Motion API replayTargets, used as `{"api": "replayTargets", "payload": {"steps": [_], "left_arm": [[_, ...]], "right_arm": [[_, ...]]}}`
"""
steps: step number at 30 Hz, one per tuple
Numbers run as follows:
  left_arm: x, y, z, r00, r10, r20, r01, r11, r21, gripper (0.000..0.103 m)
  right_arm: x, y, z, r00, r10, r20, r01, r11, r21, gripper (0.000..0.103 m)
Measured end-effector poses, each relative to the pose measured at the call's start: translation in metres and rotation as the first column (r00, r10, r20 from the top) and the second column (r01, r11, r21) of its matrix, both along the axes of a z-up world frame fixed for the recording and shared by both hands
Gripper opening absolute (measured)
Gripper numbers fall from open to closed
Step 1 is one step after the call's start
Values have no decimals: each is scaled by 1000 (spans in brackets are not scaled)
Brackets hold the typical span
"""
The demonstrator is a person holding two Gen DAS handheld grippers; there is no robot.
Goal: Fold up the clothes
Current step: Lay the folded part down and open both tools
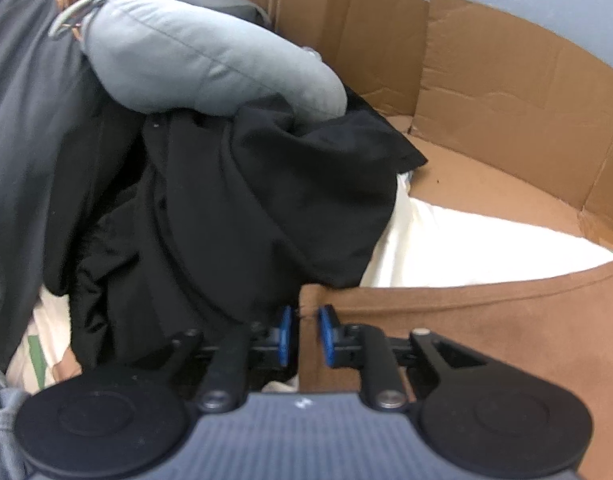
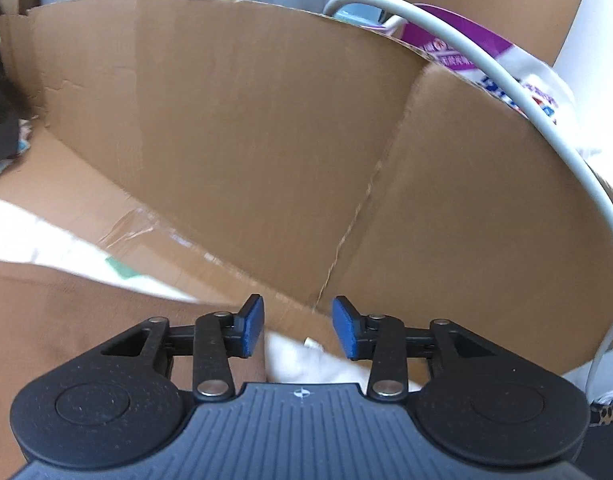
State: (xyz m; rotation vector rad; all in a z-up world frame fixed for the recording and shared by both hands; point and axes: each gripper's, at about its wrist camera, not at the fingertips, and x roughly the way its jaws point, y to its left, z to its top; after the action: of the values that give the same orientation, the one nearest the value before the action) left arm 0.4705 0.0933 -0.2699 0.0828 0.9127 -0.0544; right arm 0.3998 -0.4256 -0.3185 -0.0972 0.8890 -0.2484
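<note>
A brown garment (image 1: pixel 466 320) lies flat on a white sheet (image 1: pixel 466 248), filling the lower right of the left wrist view. My left gripper (image 1: pixel 305 334) sits at its near left corner. Its blue pads stand slightly apart, with the garment's left edge running up between them and a gap showing on each side. In the right wrist view the same brown garment (image 2: pixel 66 308) spreads to the lower left. My right gripper (image 2: pixel 298 328) is open just past its right edge, over white sheet (image 2: pixel 306 360) and cardboard, with nothing between the pads.
A heap of black clothes (image 1: pixel 246 200) lies left of the brown garment, under a grey cushion (image 1: pixel 194 60). Cardboard walls (image 1: pixel 506 100) (image 2: pixel 246 140) ring the work area. A white cable (image 2: pixel 386 3) and a purple-and-white bag (image 2: pixel 458 36) sit behind the wall.
</note>
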Motion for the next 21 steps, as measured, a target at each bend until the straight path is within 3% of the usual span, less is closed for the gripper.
{"api": "replayTargets", "payload": {"steps": [3, 7, 21], "left_arm": [[-11, 2, 4, 1000, 21, -1, -21, 1000, -17, 27], [-34, 5, 8, 1000, 25, -15, -26, 999, -37, 28], [-127, 26, 43, 993, 89, -73, -94, 994, -61, 35]], "right_arm": [[-17, -3, 5, 1000, 24, -7, -23, 999, 40, 46], [-44, -8, 12, 999, 33, -2, -32, 996, 80, 46], [-170, -45, 39, 999, -35, 22, 28, 966, 256, 46]]}}
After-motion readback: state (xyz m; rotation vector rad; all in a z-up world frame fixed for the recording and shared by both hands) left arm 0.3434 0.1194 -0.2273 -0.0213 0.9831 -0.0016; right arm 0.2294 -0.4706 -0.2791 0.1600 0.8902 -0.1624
